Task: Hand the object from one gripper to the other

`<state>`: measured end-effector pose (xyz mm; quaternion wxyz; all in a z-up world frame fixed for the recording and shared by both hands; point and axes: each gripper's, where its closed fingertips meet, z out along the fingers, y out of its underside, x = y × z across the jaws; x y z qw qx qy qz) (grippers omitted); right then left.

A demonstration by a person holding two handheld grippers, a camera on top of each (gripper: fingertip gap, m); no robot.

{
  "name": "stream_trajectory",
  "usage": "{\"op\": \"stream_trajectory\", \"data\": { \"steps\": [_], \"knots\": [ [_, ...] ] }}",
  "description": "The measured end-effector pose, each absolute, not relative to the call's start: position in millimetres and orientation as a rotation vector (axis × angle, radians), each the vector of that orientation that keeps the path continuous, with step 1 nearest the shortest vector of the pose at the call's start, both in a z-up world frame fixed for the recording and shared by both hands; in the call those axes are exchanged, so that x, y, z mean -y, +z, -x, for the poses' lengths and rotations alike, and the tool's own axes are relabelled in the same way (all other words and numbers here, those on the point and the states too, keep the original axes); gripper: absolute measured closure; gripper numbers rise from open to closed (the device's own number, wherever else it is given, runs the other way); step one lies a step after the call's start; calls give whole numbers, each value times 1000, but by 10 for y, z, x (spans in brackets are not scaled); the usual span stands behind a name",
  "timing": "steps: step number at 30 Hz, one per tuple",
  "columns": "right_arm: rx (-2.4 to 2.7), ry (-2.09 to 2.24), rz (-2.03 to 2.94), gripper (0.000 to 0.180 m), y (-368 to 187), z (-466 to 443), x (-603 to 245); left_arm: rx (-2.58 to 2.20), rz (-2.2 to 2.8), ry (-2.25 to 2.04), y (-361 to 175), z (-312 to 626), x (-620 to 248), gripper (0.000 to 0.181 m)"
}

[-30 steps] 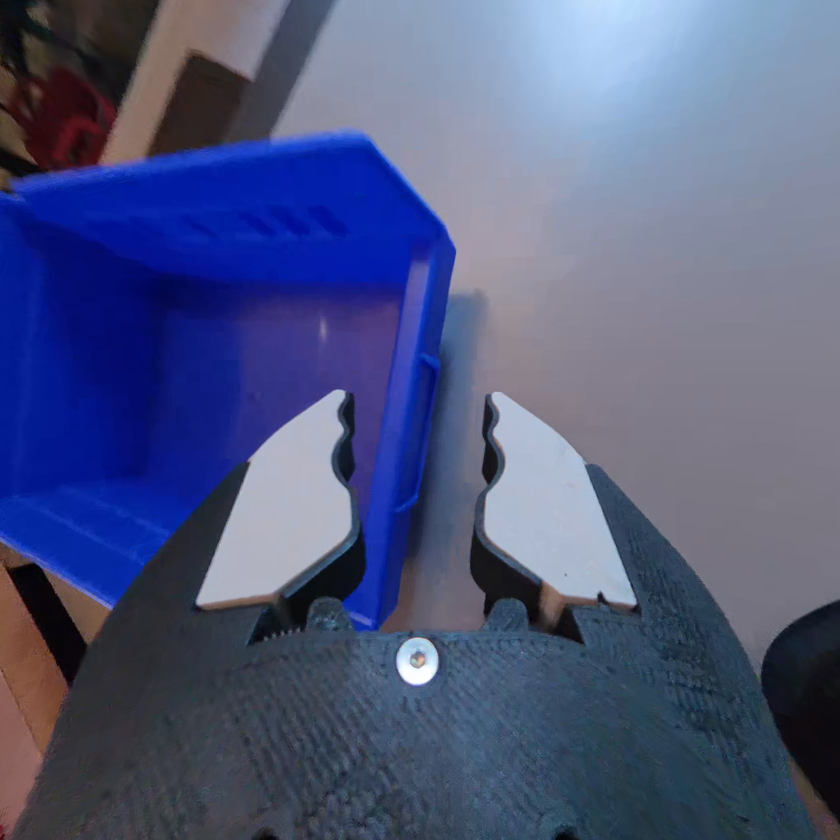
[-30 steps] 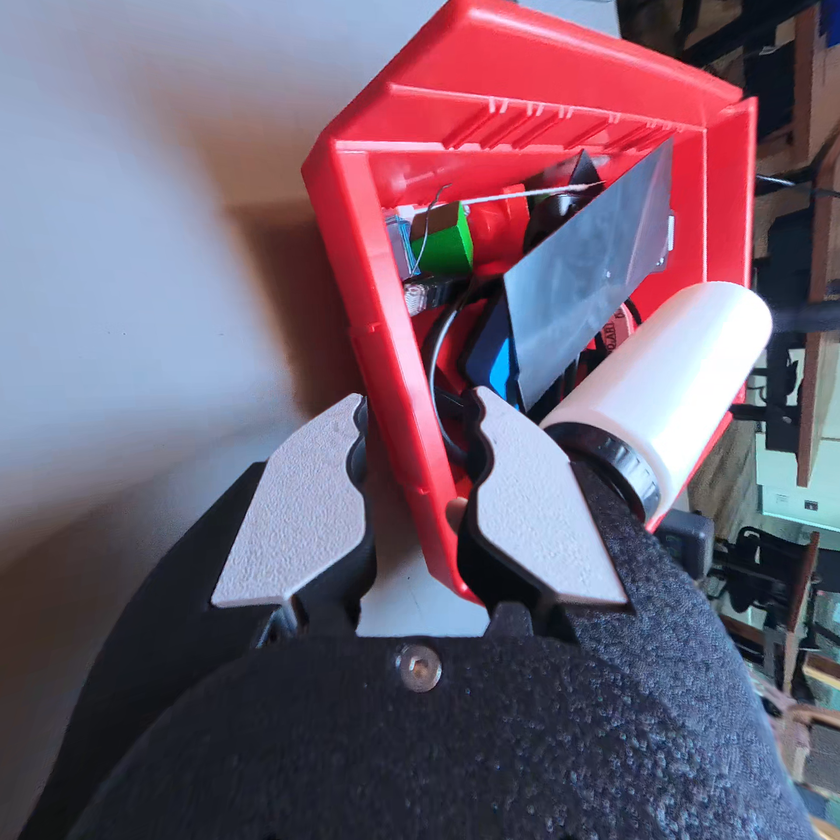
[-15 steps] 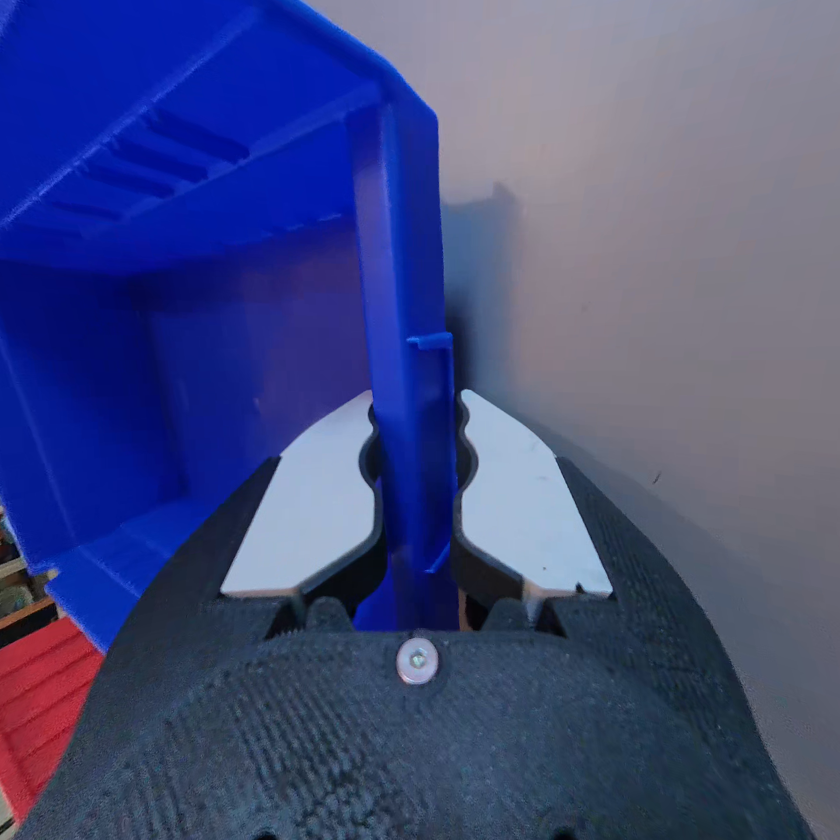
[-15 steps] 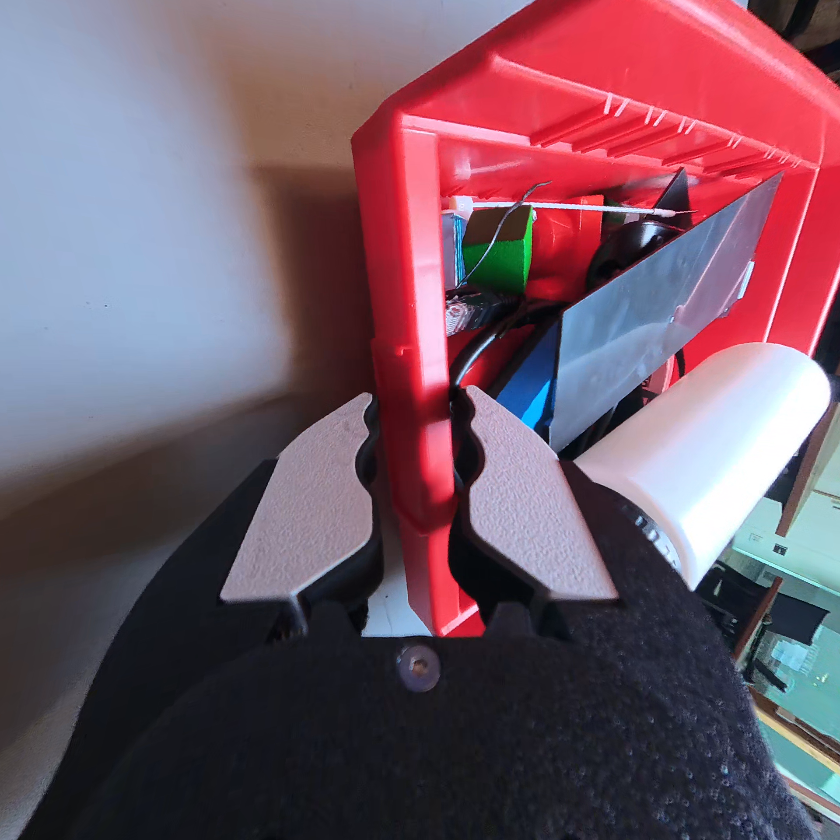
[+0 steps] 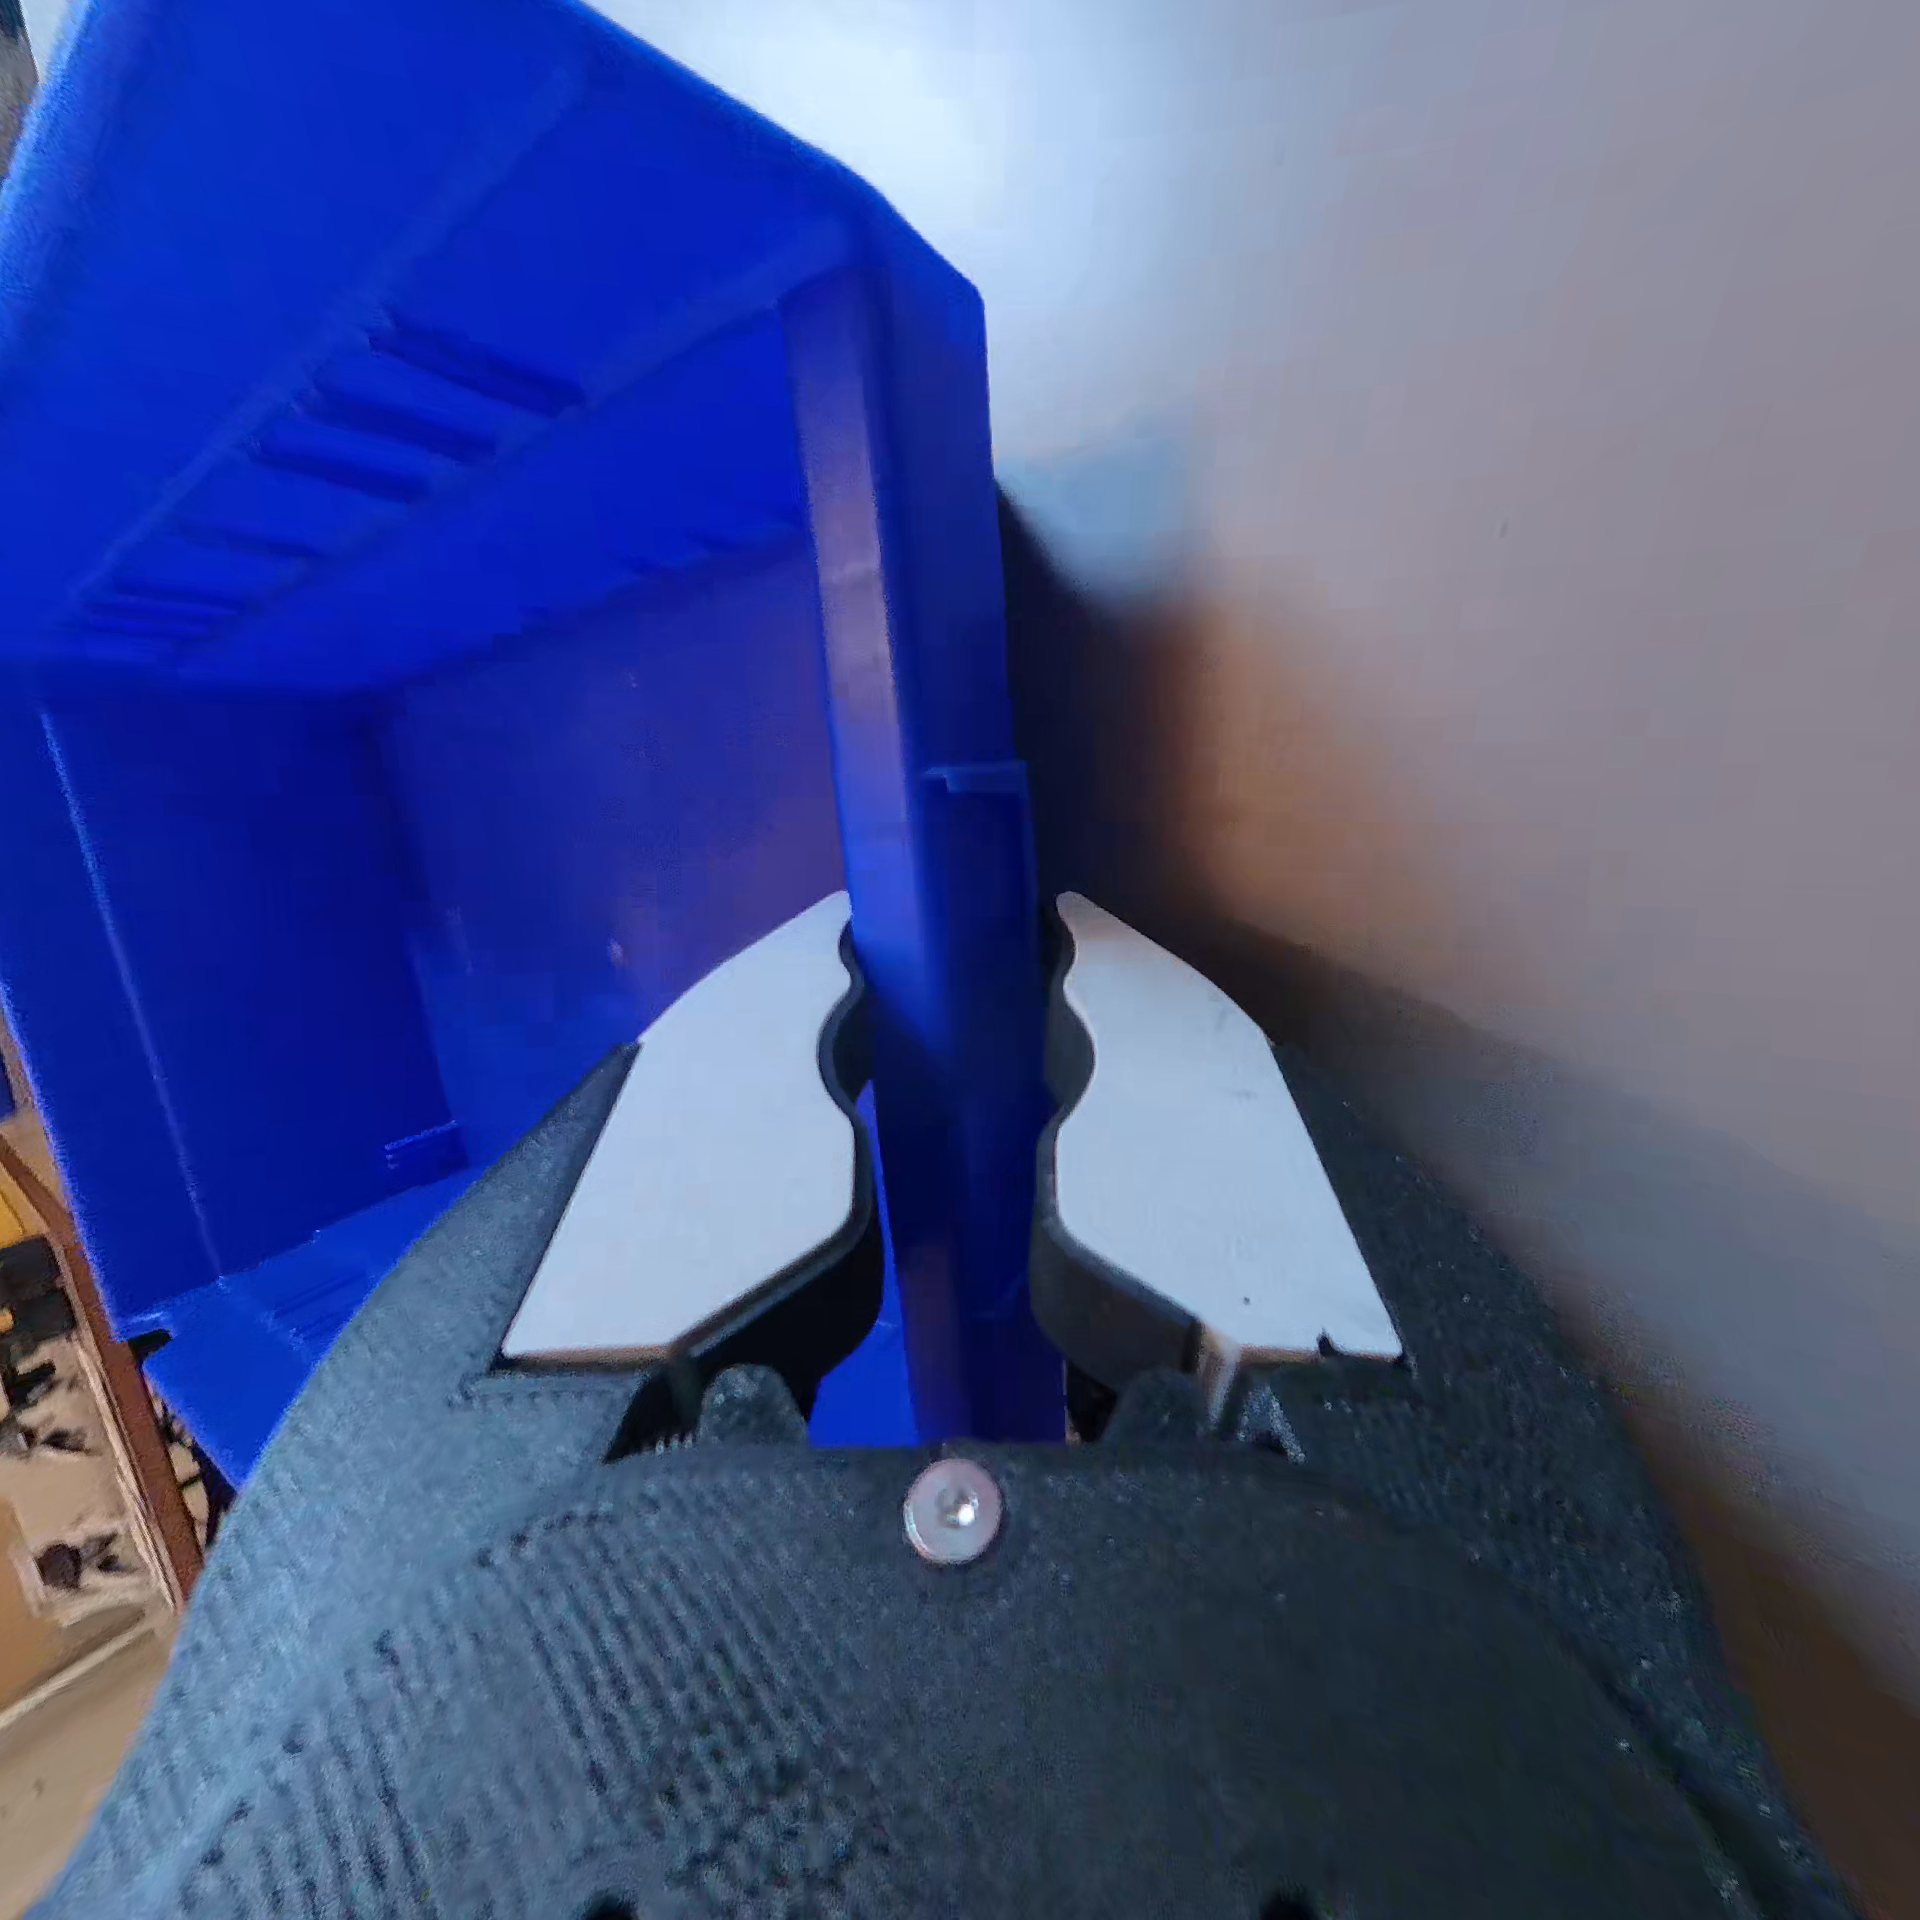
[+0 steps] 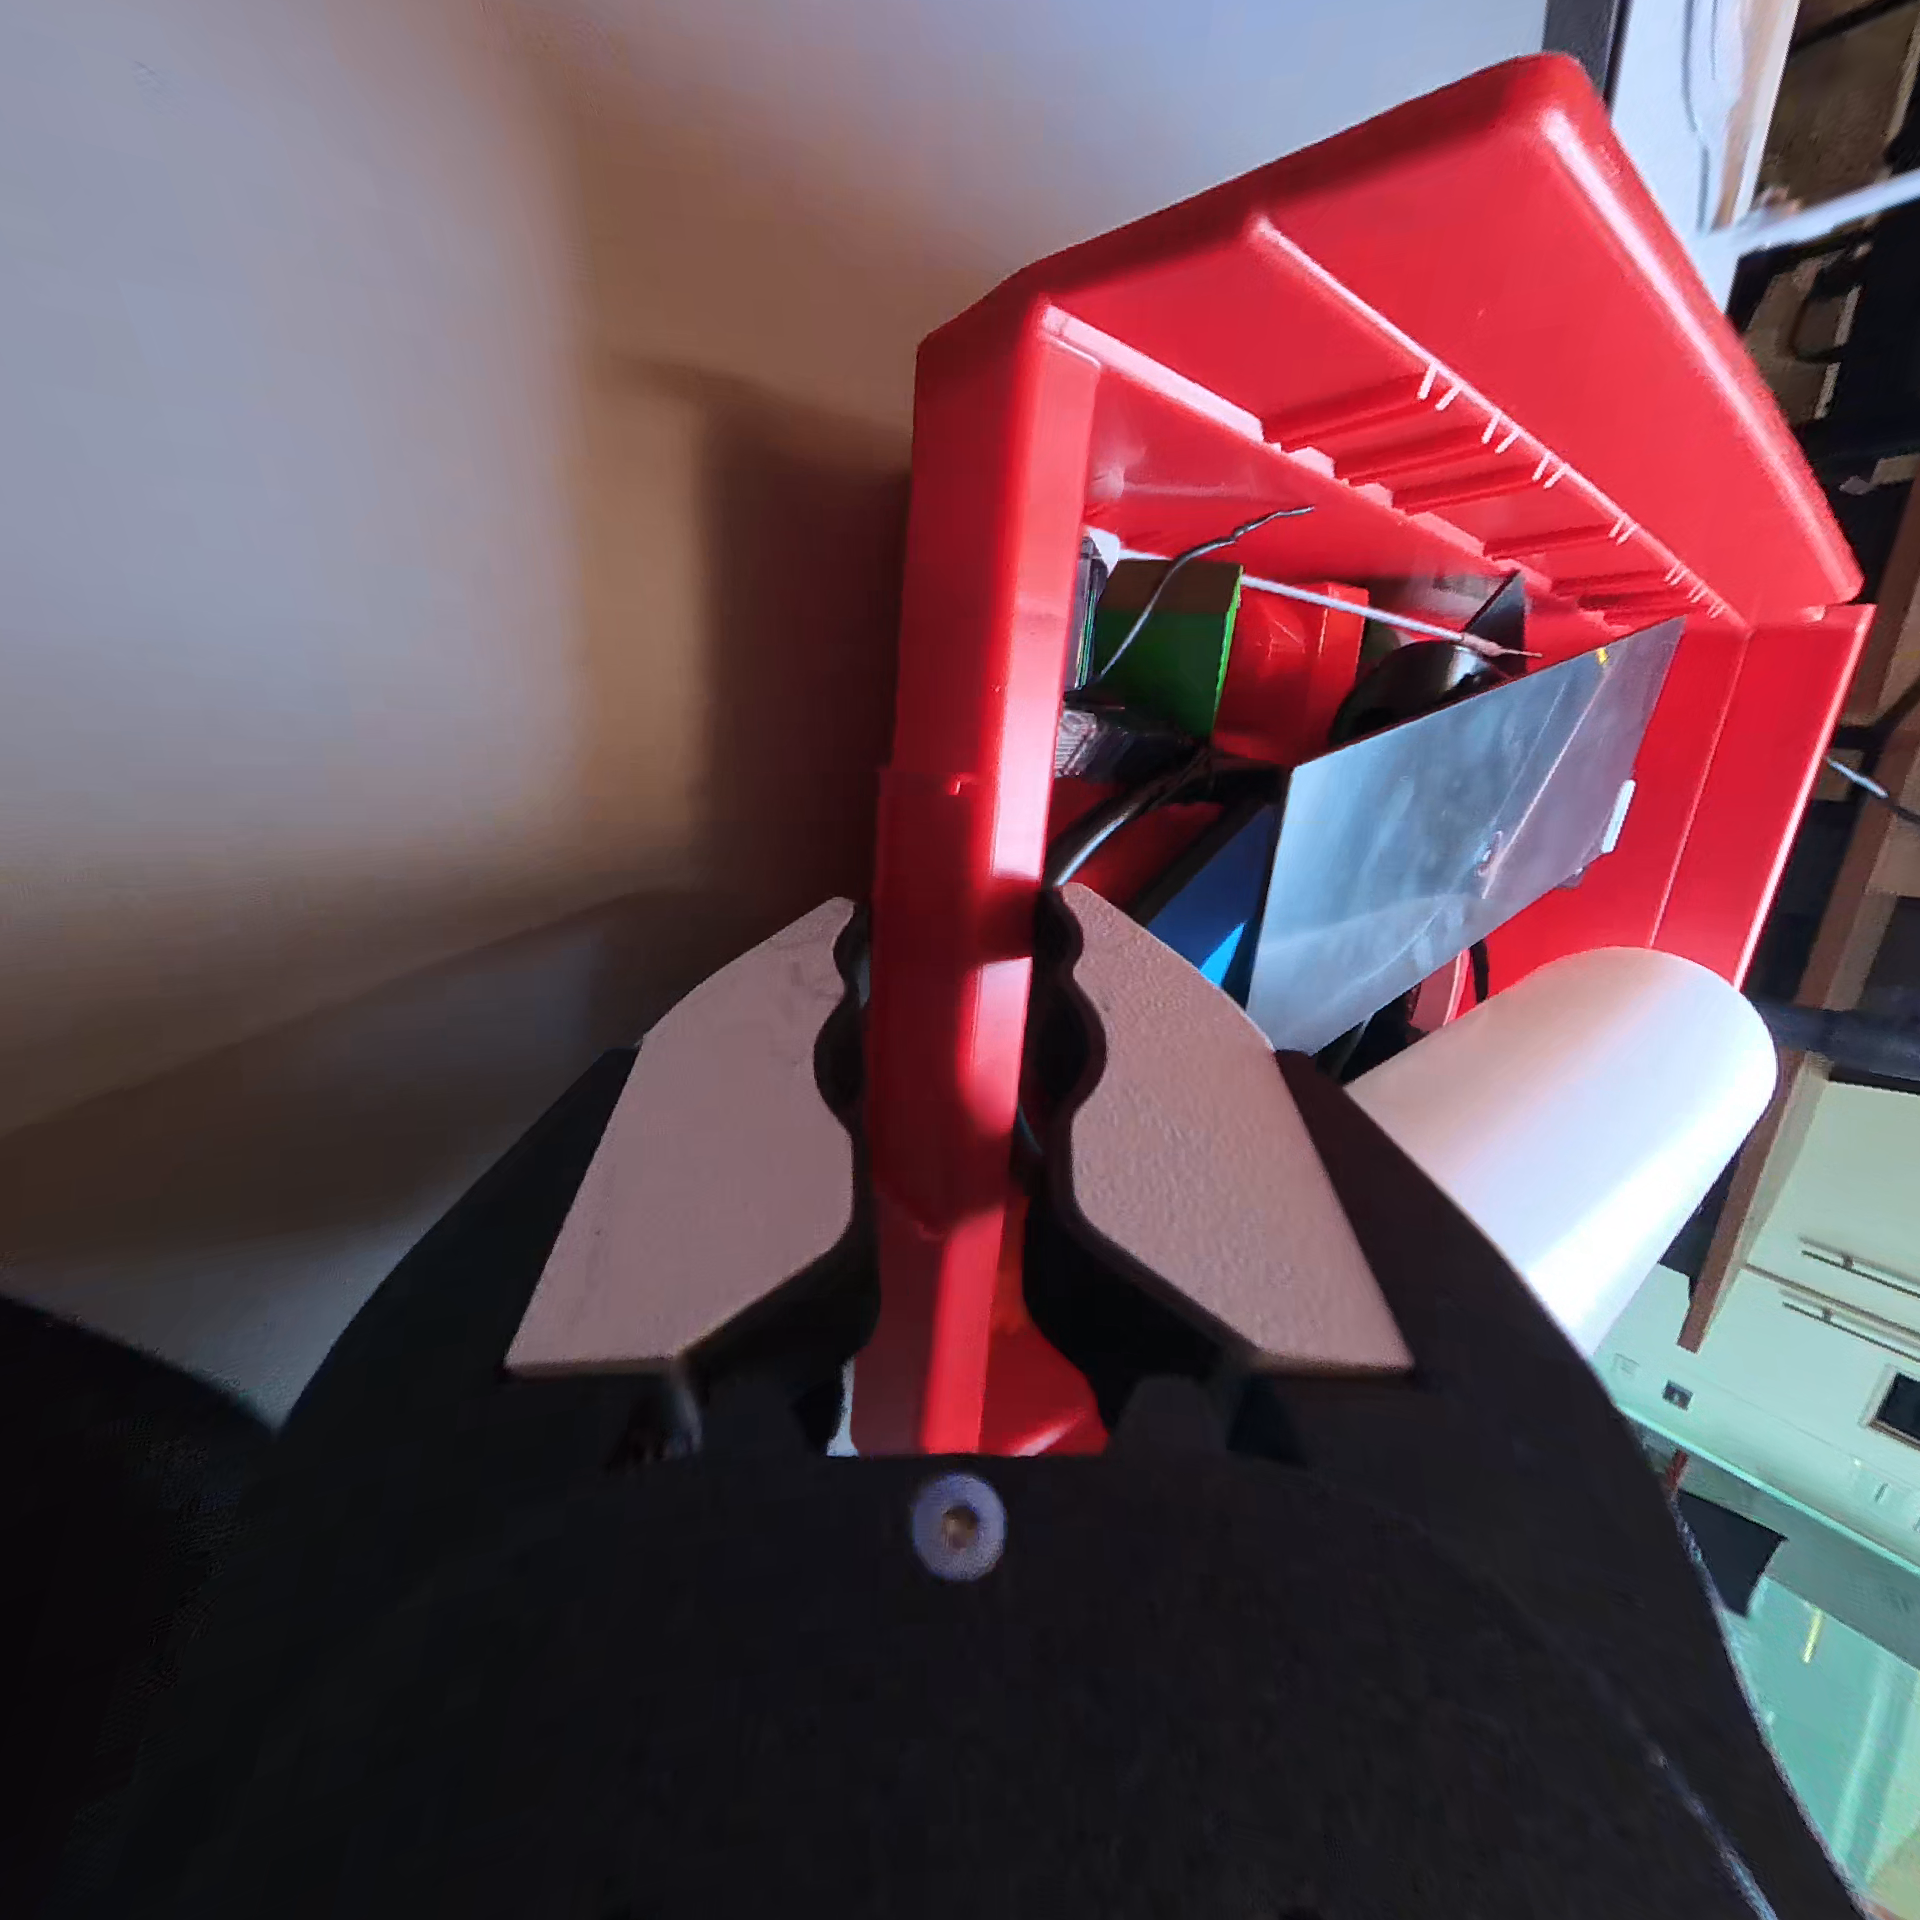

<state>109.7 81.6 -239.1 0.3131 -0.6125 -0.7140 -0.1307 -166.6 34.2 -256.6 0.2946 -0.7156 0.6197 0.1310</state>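
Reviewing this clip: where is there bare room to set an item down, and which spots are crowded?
The blue bin looks empty inside, its right wall clamped by the left hand-held gripper. The pale table right of it is bare. The red bin, gripped by the right hand-held gripper, is crowded: white bottle, metal sheet, green block, cables.

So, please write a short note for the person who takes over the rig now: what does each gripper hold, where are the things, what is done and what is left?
Left gripper: shut on the side wall of the blue bin, which looks empty.
Right gripper: shut on the side wall of the red bin; inside lie a white bottle, a metal sheet, a green block and cables.
Done: both bins gripped.
Left: no object picked yet; the handover has not begun.
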Motion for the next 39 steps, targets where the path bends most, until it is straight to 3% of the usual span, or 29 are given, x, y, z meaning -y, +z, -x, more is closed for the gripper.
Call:
{"op": "stream_trajectory", "data": {
  "steps": [6, 10, 13, 16, 19, 21, 24, 25, 27, 32, 39],
  "knots": [
    [1799, -235, 1545, 152, -2308, -956, -124, -1655, 1717, 403, -2459, 1134, -774, 147],
    [1508, 227, 1526, 154, -1805, -859, 515, -1491, 1724, 316, -2253, 1045, -739, 132],
    [1035, 428, 1646, 155, -1455, -1331, 487, -1263, 1747, -31, -1981, 814, -387, 137],
    [618, 402, 1767, 143, -1598, -1980, 270, -977, 1799, -537, -1769, 404, 56, 139],
    [444, 410, 1817, 136, -1785, -2107, 169, -723, 1817, -713, -1748, 35, 155, 141],
    [424, 349, 1879, 129, -1891, -2084, 22, -596, 1821, -694, -1799, -157, 60, 140],
    [420, 330, 1967, 144, -2029, -1976, -203, -520, 1867, -575, -1977, -330, -162, 144],
    [403, 242, 1985, 158, -2077, -2041, -292, -535, 1867, -488, -2042, -330, -238, 147],
    [408, 203, 1989, 160, -2082, -2049, -343, -581, 1839, -362, -2078, -321, -314, 153],
    [474, 25, 1938, 165, -2041, -2062, -352, -666, 1821, -170, -2003, -277, -401, 165],
    [471, -38, 1813, 173, -1719, -2131, -111, -755, 1737, -143, -1742, -317, -150, 168]
  ]
}}
